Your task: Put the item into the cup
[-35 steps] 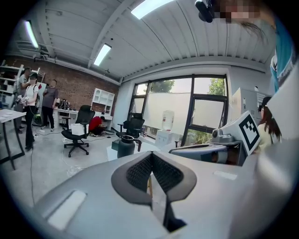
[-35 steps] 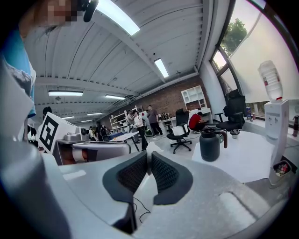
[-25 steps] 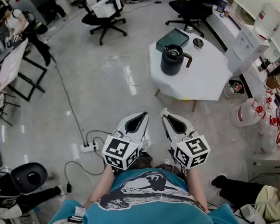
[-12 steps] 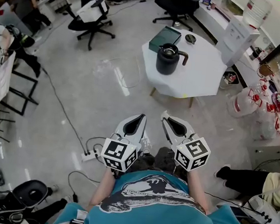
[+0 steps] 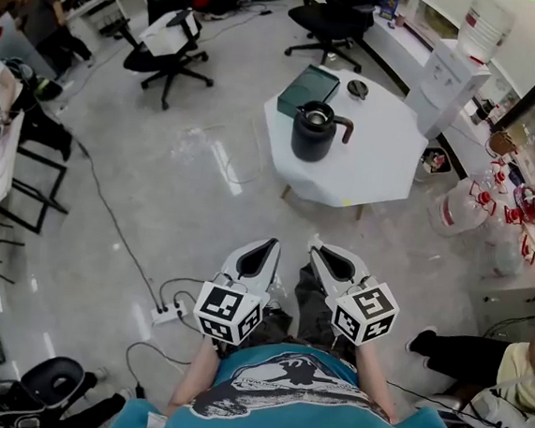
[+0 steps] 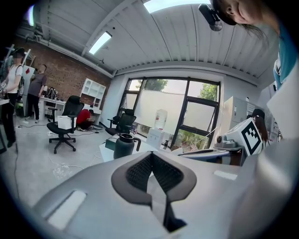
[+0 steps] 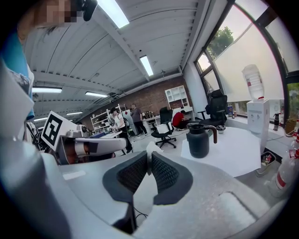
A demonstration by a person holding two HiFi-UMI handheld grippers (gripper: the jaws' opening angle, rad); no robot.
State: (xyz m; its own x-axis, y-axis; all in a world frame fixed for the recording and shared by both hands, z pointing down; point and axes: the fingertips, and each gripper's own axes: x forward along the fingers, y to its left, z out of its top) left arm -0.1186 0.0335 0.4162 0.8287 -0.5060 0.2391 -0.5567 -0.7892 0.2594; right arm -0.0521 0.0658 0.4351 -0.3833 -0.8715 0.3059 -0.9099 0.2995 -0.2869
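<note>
Near 6 o'clock in the head view, both grippers are held close to the person's body, side by side, and they point to 12 o'clock. The left gripper is clenched, with nothing between its pads. The right gripper is clenched on a small white item, which sticks out at the tips. At 12 o'clock from the grippers stands a white table, well apart from them. A black jug stands upright on it. A green box lies at 11 o'clock from the jug, and a small dark round thing at 1 o'clock.
</note>
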